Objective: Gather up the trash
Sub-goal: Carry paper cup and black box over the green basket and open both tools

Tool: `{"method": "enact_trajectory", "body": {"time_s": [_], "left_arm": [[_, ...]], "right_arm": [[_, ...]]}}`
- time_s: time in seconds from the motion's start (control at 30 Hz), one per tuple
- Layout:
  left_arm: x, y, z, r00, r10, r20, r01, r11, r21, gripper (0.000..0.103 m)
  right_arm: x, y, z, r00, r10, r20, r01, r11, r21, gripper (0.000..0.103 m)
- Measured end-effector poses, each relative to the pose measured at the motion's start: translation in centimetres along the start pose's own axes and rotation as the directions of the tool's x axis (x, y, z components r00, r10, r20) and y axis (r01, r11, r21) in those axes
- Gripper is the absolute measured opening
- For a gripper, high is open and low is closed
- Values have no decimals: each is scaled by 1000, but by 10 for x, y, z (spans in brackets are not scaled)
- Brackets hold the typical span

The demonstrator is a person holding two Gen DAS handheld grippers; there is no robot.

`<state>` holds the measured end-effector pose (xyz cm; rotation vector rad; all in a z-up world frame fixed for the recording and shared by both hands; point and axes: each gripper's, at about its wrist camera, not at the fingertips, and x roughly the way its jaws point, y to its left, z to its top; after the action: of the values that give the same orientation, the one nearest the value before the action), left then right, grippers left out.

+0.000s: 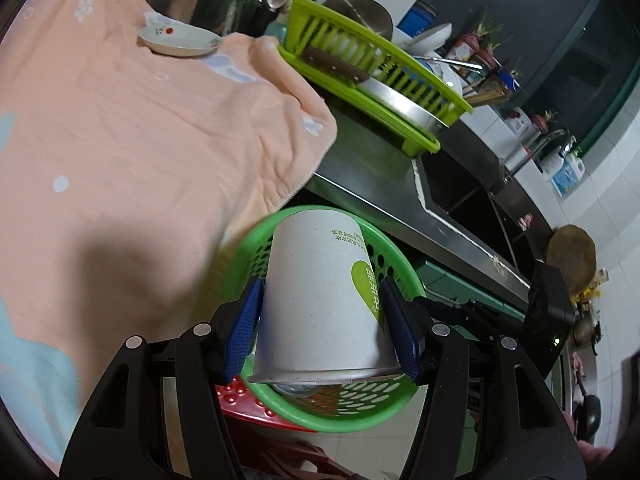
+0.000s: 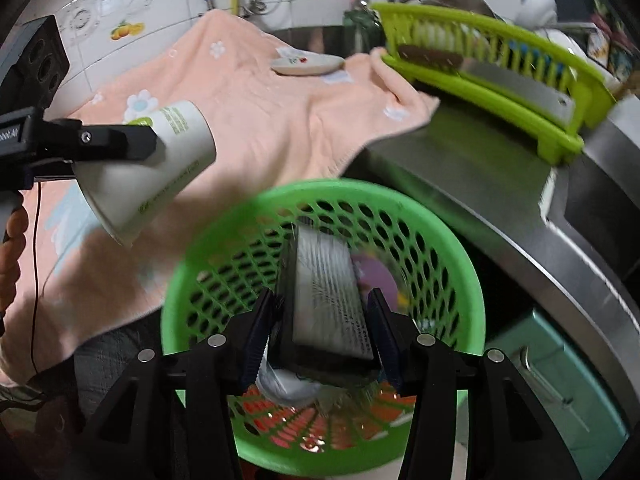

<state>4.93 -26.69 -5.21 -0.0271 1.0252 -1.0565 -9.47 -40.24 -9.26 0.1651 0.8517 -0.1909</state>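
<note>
Left wrist view: the left gripper point(image 1: 320, 320) clamps a white paper cup point(image 1: 320, 300) between its blue pads point(image 1: 242, 328), one pad on each side wall. The cup's closed base points away from the camera, its open rim toward it, and it hangs over the green basket point(image 1: 280, 404). The basket's far rim shows just past the cup's base, its near rim under the cup's mouth. A peach towel point(image 1: 140, 140) covers the counter to the left and its hem hangs down to the basket's edge. A small dish point(image 1: 178, 40) lies on the towel, and a lime dish rack point(image 1: 372, 76) stands beyond it beside the sink point(image 1: 460, 196).

In the right wrist view the right gripper point(image 2: 320, 316) grasps a flat black box with a white printed face point(image 2: 328, 296), its fingers point(image 2: 256, 332) pressing the box's long sides. The box is tilted, its far end reaching down into the basket point(image 2: 460, 264), whose mesh wall rings it all round; other scraps lie blurred on the basket floor. The steel counter edge point(image 2: 540, 240) runs close past the basket's right side, and the towel point(image 2: 260, 112) meets its left rim. The cup point(image 2: 160, 168), held by the left gripper point(image 2: 132, 148), is above and left of the basket, over the towel, mouth angled down and left. The person's hand point(image 2: 10, 256) grips that tool's handle at the left edge.
</note>
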Motion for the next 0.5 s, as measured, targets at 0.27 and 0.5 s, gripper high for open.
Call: {"method": "enact_trajectory", "body": {"time_s": [0.27,0.5], "left_arm": [[8,-10,-2,1000,-5,-14,5,1000,7,59],[12,-16,-4,1000,-1,-21,1,1000,14,60]], "right_arm": [[-8,-8,-7,1000,-5,14,5,1000,25,49],[-14,-9,-8,999,-8,36,7,1000,27,56]]}}
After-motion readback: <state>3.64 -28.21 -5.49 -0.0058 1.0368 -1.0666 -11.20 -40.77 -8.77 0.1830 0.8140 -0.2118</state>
